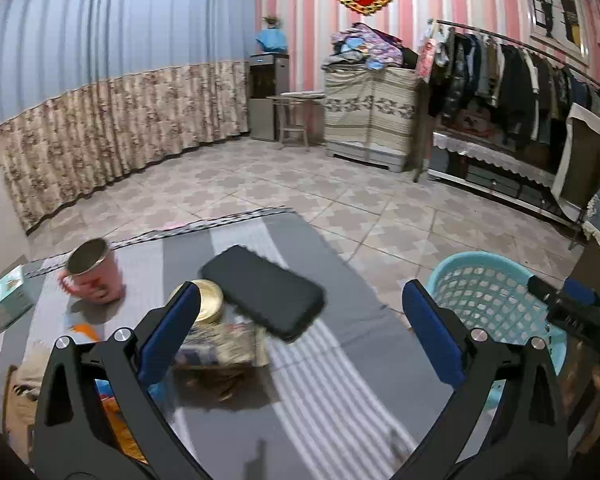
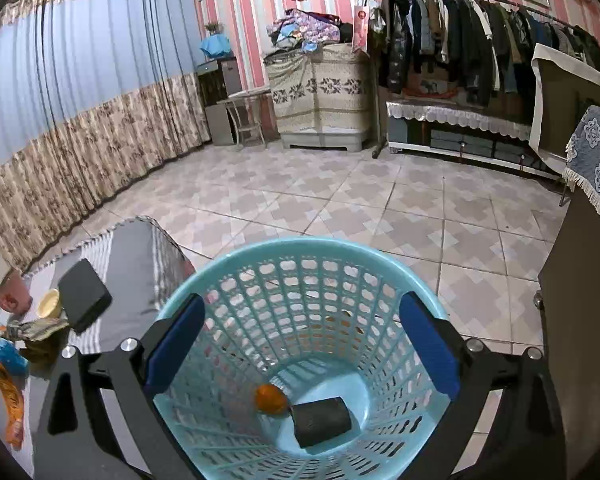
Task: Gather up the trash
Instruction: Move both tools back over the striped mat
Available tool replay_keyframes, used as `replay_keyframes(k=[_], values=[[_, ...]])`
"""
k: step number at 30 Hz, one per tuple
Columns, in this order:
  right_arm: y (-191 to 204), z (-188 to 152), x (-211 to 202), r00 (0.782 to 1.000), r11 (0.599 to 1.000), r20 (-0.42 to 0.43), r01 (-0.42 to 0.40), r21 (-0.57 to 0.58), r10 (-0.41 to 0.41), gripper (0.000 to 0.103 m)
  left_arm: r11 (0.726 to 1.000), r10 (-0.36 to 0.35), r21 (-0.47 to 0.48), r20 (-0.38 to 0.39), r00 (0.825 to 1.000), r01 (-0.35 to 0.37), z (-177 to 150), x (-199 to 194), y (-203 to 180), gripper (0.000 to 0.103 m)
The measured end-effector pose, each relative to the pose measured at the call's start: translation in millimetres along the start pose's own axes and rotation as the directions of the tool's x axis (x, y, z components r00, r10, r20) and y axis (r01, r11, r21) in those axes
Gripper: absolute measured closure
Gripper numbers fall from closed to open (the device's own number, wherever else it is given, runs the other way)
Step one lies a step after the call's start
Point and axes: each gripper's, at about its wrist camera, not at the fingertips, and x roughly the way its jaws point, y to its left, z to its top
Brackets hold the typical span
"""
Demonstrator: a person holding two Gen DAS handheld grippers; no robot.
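Observation:
My left gripper [image 1: 300, 336] is open and empty above the grey striped table [image 1: 332, 380]. Near its left finger lie a crumpled wrapper [image 1: 220, 344], a gold lid [image 1: 208, 300] and a black phone [image 1: 264, 292]. Orange and blue wrappers [image 1: 116, 412] show behind the left finger. My right gripper [image 2: 300, 352] is open and empty directly over the light blue basket [image 2: 300, 248]. Inside the basket lie an orange piece [image 2: 270, 398] and a dark crushed cup [image 2: 320, 420]. In the right wrist view, the wrapper [image 2: 36, 330] and orange wrapper [image 2: 10, 408] lie far left.
A pink mug [image 1: 94, 276] and a small box [image 1: 8, 296] stand at the table's left. The basket [image 1: 496, 300] stands on the tiled floor right of the table. A dark cabinet [image 2: 580, 320] is at the right. A clothes rack [image 2: 480, 40] lines the far wall.

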Motion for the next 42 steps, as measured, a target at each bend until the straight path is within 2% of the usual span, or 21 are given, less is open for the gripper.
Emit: replay_keyframes(k=[5,8,12,16,20,24,28,34,37,40,42], values=[[18.4,-6.9,-18.4,0.999,0.999,0.025,-0.027,-0.023,0.028,0.007,0.996,0.046,-0.077,-0.005,0.999,-0.046,-12.3,-21.8,37.6,0.005],[36.2,-11.4,-30.6,0.998,0.997,0.043,-0.05,-0.059,0.053,0.007,0.993,0.078,-0.086,0.005,0.997,-0.077,-19.1,-37.2,52.2,0.005],[58.7,-19.2,-40.3,0.994,0.99,0.038,-0.103,-0.095,0.107,0.007,0.988,0.13,-0.091,0.018,0.991,-0.128,-30.1,-60.4,68.5,0.005],[81.5,-28.0,-47.0,0.989,0.982,0.017,-0.143,-0.127,0.146,0.007,0.971,0.209,-0.117,-0.007,0.978,-0.208,-41.3,-75.2,90.5,0.005],[100.7,-35.9,-54.8,0.983,0.974,0.009,-0.178,-0.14,0.181,0.007,0.962,0.232,-0.144,-0.024,0.972,-0.233,-53.4,-88.8,110.2,0.005],[115.2,-43.6,-62.9,0.973,0.968,-0.003,-0.23,-0.102,0.231,0.007,0.949,0.256,-0.191,0.009,0.967,-0.25,-65.1,-111.2,135.9,0.005],[134.5,-52.0,-70.0,0.97,0.963,-0.005,-0.241,-0.119,0.242,0.007,0.94,0.301,-0.18,0.032,0.953,-0.291,-75.0,-127.5,153.3,0.005],[155.4,-58.8,-81.4,0.977,0.963,0.025,-0.205,-0.175,0.213,0.007,0.917,0.368,-0.191,0.059,0.928,-0.351,-94.6,-149.7,176.7,0.005],[160.8,-61.9,-84.0,0.975,0.961,0.022,-0.212,-0.18,0.219,0.007,0.915,0.363,-0.194,0.008,0.932,-0.355,-105.5,-151.1,188.6,0.005],[169.1,-67.1,-82.7,0.971,0.952,-0.005,-0.235,-0.198,0.239,0.007,0.909,0.38,-0.178,-0.025,0.925,-0.378,-113.2,-147.4,191.6,0.005],[175.5,-71.4,-78.4,0.97,0.947,-0.03,-0.243,-0.209,0.242,0.007,0.91,0.374,-0.174,-0.052,0.926,-0.377,-120.4,-143.2,193.0,0.005]])
